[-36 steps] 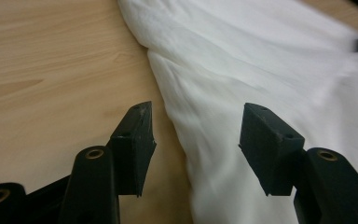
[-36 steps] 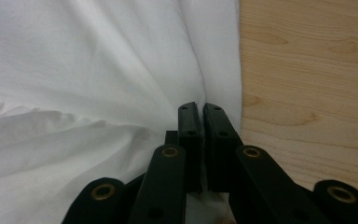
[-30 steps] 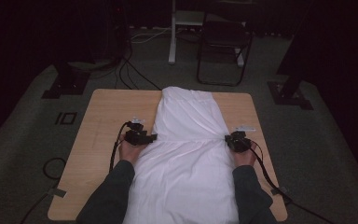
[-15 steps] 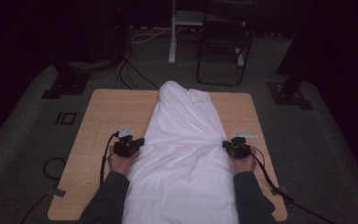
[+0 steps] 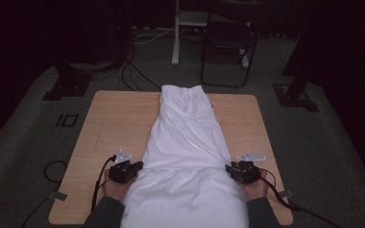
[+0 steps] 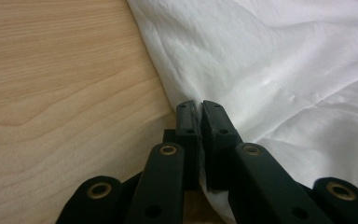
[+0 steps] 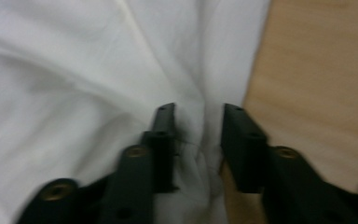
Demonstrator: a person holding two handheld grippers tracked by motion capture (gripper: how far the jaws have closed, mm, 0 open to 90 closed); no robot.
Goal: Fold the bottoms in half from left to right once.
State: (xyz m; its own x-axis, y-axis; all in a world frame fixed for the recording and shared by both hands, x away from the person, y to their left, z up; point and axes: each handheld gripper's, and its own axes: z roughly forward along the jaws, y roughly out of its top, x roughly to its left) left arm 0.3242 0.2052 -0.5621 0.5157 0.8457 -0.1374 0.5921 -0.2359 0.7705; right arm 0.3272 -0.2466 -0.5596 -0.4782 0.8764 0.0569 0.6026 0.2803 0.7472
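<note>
A long white garment [image 5: 185,142] lies lengthwise down the middle of the wooden table [image 5: 104,123], and its near part hangs over the front edge. My left gripper [image 5: 135,166] sits at the garment's left edge. In the left gripper view its jaws [image 6: 199,105] are shut on the hem of the white cloth [image 6: 270,60]. My right gripper [image 5: 229,168] sits at the garment's right edge. Its jaws [image 7: 198,112] have just been opening and stand apart, with a loose fold of the cloth [image 7: 74,70] between them.
Bare wood [image 6: 65,84] lies left of the garment and more [image 7: 317,70] to its right. Beyond the table's far edge stand a black chair [image 5: 228,42] and a white post [image 5: 176,33]. Cables [image 5: 133,71] and dark stand feet [image 5: 294,95] lie on the floor.
Both hands have drawn back toward the near edge, pulling the garment long and flat. The left jaws have shut on the hem, and the right jaws have parted.
</note>
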